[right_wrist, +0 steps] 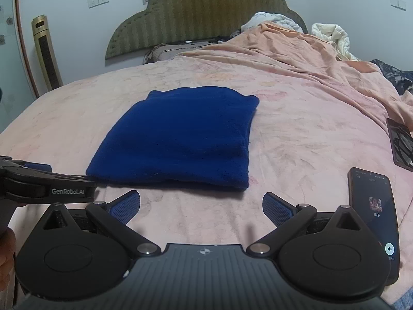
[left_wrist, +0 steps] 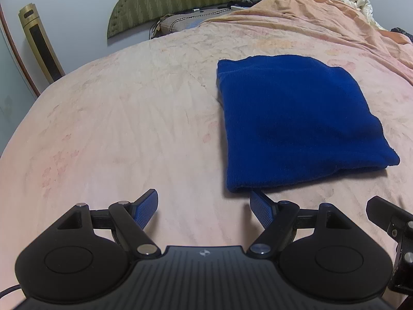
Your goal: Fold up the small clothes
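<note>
A dark blue knitted garment (left_wrist: pixel 294 121) lies folded into a flat rectangle on the pink bedsheet (left_wrist: pixel 116 129). In the right wrist view the same garment (right_wrist: pixel 178 139) sits straight ahead, its near edge just beyond the fingertips. My left gripper (left_wrist: pixel 204 204) hovers open over bare sheet, short of the garment's near left corner, with nothing between its blue pads. My right gripper (right_wrist: pixel 201 204) is also open and empty, a little short of the garment's front edge. The left gripper's body (right_wrist: pixel 46 183) shows at the left edge of the right wrist view.
A lit phone (right_wrist: pixel 374 219) lies on the sheet to the right of my right gripper, with a dark tablet (right_wrist: pixel 400 142) beyond it. A rumpled orange blanket (right_wrist: pixel 296 56) and white bedding (right_wrist: pixel 333 36) heap at the far right. An upholstered headboard (right_wrist: pixel 201 18) and a tower fan (right_wrist: pixel 46 51) stand behind.
</note>
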The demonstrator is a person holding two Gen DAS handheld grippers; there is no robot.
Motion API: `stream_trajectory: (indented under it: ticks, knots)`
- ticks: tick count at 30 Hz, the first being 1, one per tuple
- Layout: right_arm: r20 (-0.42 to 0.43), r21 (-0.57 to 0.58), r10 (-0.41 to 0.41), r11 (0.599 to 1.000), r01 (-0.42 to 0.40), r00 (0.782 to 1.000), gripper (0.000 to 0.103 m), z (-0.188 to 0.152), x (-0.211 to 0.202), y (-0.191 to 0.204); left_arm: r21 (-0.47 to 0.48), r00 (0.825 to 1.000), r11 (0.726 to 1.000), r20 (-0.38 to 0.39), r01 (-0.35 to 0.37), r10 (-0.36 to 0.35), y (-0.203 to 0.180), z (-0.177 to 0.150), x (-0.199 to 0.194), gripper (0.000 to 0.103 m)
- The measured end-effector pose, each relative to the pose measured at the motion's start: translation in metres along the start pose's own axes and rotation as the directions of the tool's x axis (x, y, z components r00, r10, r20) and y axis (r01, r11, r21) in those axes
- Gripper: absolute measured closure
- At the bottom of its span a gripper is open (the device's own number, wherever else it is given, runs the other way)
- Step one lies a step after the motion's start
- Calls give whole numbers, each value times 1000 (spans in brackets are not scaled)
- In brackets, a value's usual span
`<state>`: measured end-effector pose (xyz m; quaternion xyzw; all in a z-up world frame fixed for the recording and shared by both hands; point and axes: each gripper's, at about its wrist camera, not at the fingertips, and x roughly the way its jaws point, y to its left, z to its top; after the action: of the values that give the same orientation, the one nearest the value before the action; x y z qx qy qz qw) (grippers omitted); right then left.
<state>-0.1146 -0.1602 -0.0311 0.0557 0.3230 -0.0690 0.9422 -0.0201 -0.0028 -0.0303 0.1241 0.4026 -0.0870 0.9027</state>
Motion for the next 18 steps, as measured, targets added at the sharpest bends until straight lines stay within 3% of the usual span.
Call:
stream_trajectory:
  ticks: [18]
  knots:
    - [5, -1, 2, 1000, -2, 1000, 1, -3, -5, -2, -13, 1000, 1000, -6, 2, -2, 2, -2, -1, 25]
